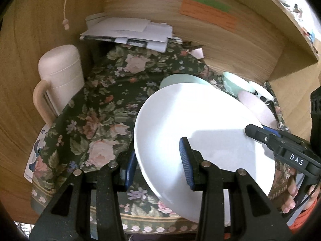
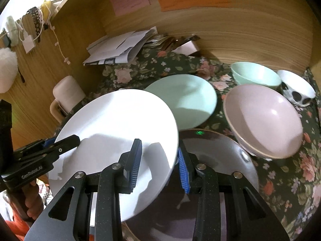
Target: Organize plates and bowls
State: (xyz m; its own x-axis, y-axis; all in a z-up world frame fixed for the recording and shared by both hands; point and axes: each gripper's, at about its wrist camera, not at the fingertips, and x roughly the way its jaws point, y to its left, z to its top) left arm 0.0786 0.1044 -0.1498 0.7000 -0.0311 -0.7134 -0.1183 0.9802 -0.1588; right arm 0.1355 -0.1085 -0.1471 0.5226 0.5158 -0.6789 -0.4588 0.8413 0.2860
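A large, round, glossy white plate (image 2: 120,124) is tilted and lifted above the floral tablecloth (image 2: 280,180). Behind it a pale mint-green round plate (image 2: 186,100) lies flat. To its right sit a dark brown glazed plate (image 2: 216,152), a tilted pale pink bowl (image 2: 264,120), a mint-green bowl (image 2: 254,76) and a white bowl with black spots (image 2: 297,90).

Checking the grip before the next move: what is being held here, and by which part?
The white plate is held by its rim on two opposite sides, one side in the left tool, the other in the right tool.
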